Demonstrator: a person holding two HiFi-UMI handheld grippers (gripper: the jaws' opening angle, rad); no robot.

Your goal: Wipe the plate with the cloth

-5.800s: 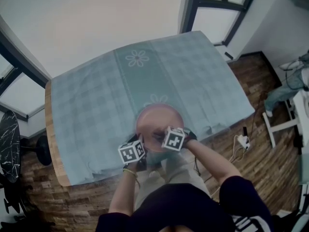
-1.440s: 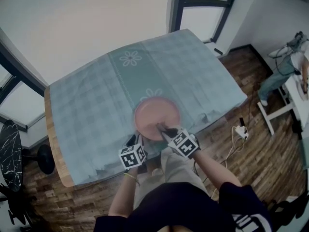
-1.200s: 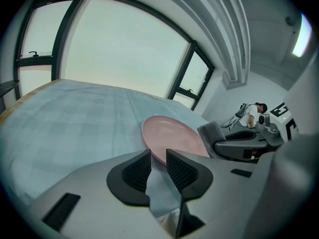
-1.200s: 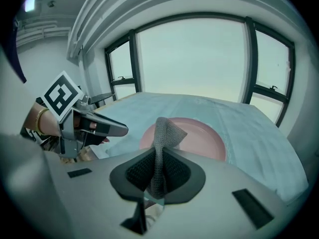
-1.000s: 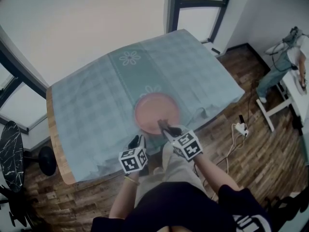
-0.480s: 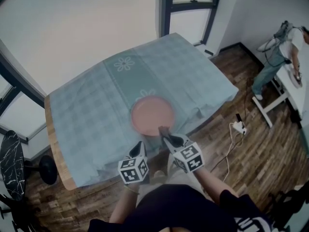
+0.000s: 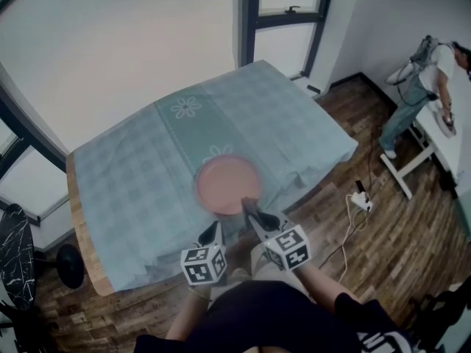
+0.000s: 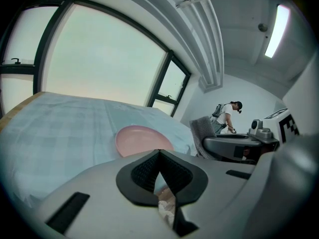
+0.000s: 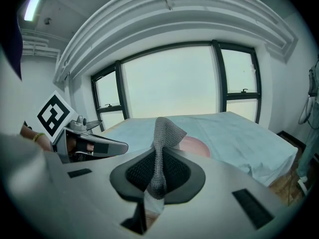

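The pink plate (image 7: 227,184) lies flat on the desk (image 7: 82,235), on the middle strip of a pale checked tablecloth (image 7: 132,175) close to the person's edge, and looks bare. It is probably stiff, smooth and breakable, and light enough to skid on the fabric under a wipe, so the near rim would be the place to steady it. The cloth (image 9: 162,138) is a grey knitted piece, soft and limp; it is pinched low down so that a folded flap stands up past the tips, which leaves little loose material to drag over the plate. The right gripper (image 9: 158,164) has its fingers (image 9: 182,176) clamped on that cloth, and it hangs near the plate's near rim without touching it. The left gripper (image 8: 159,156) has its fingers (image 8: 142,176) pressed together with nothing between them; it sits just left of the right one, also short of the plate. Away to the right, a person (image 7: 430,68) stands at another table.
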